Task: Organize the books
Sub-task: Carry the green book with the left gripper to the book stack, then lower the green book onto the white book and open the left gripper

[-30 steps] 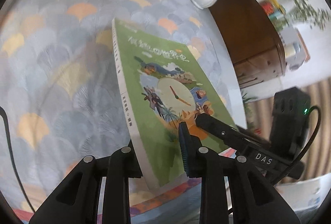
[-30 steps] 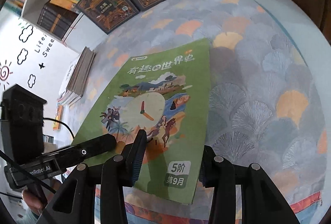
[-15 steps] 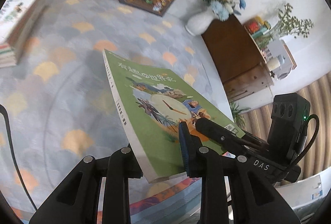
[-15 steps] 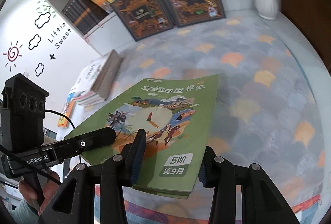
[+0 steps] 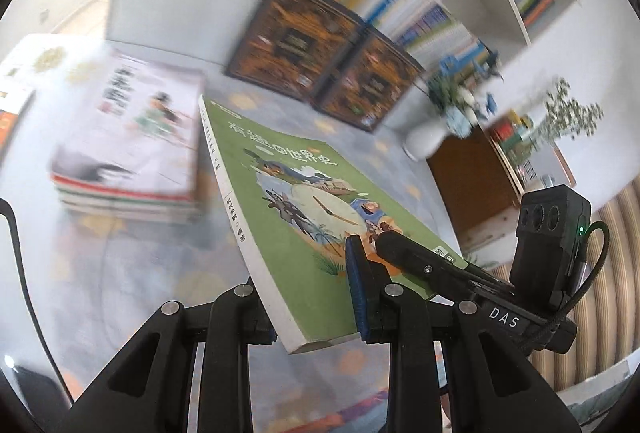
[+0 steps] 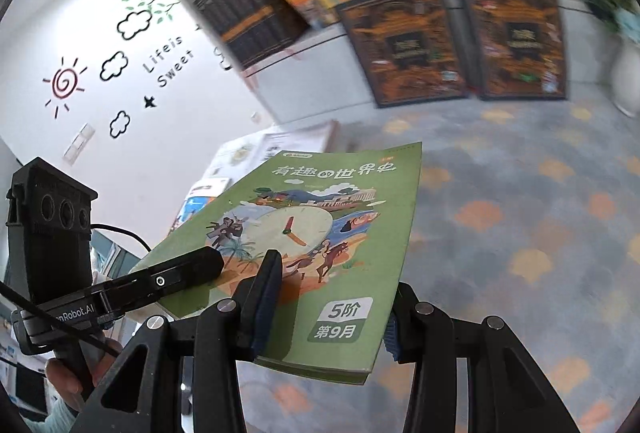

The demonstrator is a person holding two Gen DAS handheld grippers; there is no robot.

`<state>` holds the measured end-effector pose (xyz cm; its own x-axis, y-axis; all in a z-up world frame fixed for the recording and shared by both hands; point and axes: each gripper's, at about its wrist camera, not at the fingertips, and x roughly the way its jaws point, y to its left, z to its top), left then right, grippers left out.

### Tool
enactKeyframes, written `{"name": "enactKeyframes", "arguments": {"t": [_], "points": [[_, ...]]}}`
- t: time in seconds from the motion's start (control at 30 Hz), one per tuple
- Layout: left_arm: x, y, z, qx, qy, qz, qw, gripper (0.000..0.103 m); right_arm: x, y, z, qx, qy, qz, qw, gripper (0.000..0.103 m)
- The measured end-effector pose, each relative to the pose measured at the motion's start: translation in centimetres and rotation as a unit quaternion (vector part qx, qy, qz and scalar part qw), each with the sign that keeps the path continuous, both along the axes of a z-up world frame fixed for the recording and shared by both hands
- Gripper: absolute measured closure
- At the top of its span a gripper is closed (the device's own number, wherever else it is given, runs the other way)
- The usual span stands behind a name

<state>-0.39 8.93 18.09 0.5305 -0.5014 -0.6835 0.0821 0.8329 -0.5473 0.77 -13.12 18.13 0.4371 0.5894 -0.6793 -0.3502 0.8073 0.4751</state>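
Green book (image 5: 304, 217) lifted clear of patterned tabletop (image 5: 140, 273).
Left gripper (image 5: 308, 297) and right gripper (image 6: 328, 317) fingers both clamped on it; book stack (image 5: 128, 153) now nearer.

Green book lifted off the patterned surface

The green book (image 5: 304, 209) is a thin paperback with a white spine, a cover picture of a clock face among figures and palms, and a white label reading 5 and 9 near its lower corner. It hangs tilted, clear of the surface. Just beside it, a stack of books (image 5: 128, 153) lies flat, a pale cover on top.
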Motion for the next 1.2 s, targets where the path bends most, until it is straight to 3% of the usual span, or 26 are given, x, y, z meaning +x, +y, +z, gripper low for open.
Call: {"name": "enactKeyframes", "arguments": {"t": [0.27,0.47,0.83,1.03,1.2], "points": [[3.0,9.1,-1.5,-0.024,0.002,0.036,0.9991,0.079,3.7,9.7,-1.1,-0.019,0.010,0.016,1.000,0.059],[5.5,13.1,-3.6,-0.052,0.013,0.054,0.9971,0.079,6.3,13.7,-2.4,-0.032,0.028,0.007,0.999,0.057],[9.3,16.5,-6.0,-0.060,0.018,0.044,0.9970,0.080,8.9,16.7,-4.2,-0.048,0.048,-0.033,0.997,0.054],[11.3,17.5,-8.0,-0.071,0.034,0.048,0.9957,0.080,10.2,17.3,-5.6,-0.045,0.058,-0.049,0.996,0.053],[11.8,18.7,-9.8,-0.063,0.056,0.067,0.9942,0.079,11.0,17.5,-7.6,-0.070,0.077,-0.059,0.993,0.052]]}}
